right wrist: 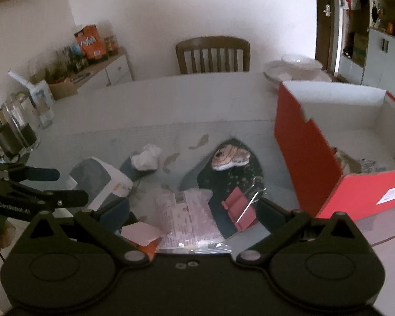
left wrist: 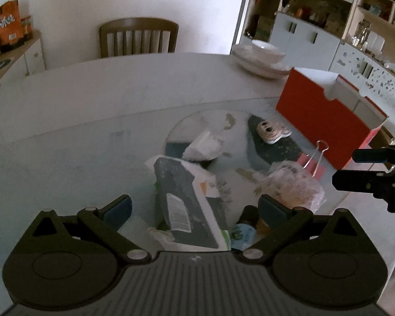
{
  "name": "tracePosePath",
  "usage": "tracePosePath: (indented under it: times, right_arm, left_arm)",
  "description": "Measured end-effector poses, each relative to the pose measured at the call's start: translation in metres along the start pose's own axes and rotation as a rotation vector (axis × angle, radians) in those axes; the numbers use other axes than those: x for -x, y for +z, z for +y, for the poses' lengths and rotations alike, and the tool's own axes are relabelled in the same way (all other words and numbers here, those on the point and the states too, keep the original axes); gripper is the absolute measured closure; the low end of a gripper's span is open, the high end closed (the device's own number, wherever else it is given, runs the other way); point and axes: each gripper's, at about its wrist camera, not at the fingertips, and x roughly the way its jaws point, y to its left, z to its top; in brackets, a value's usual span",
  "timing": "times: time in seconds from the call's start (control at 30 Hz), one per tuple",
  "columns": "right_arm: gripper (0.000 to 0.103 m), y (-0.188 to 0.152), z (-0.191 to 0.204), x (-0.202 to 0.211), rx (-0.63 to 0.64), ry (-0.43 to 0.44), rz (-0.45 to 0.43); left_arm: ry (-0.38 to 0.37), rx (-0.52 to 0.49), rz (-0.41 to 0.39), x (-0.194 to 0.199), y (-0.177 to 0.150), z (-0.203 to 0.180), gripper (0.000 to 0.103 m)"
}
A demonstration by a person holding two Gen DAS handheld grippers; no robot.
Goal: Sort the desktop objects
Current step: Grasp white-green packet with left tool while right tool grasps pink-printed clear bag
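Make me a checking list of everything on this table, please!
Surface: pale round table with a glass top.
Job's things: open red cardboard box; crumpled white tissue; grey-and-white carton; clear plastic packet; pink binder clip; small cartoon-face figure.
Clutter: stacked white dishes; glass cup.
Tongs: left tongs open, over the carton; right tongs open, over the packet.
Cables: nothing seen.
Surroundings: brown wooden chair; white cabinets; orange snack bag.
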Motion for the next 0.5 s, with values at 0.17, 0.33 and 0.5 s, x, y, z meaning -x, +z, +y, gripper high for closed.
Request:
tracePosePath:
  times: [0.17,0.33,0.5]
  right_arm:
    - [0.001,-0.001,0.002,-0.023,0.000,0.006,0.043]
    - [0.007,0.000,0.003,-0.044,-0.014,0.022,0.090]
    - [0.012,-0.003,0.003,-0.057,-0.035,0.032,0.130]
  left_arm:
    - [0.010,0.030,0.039,-0.015,-0.001,0.008,0.001]
    - [0.003,0.056,0.059,-0.025,0.000,0.015,0.001]
    - [0.001,0.076,0.086,-0.036,-0.002,0.020,0.002]
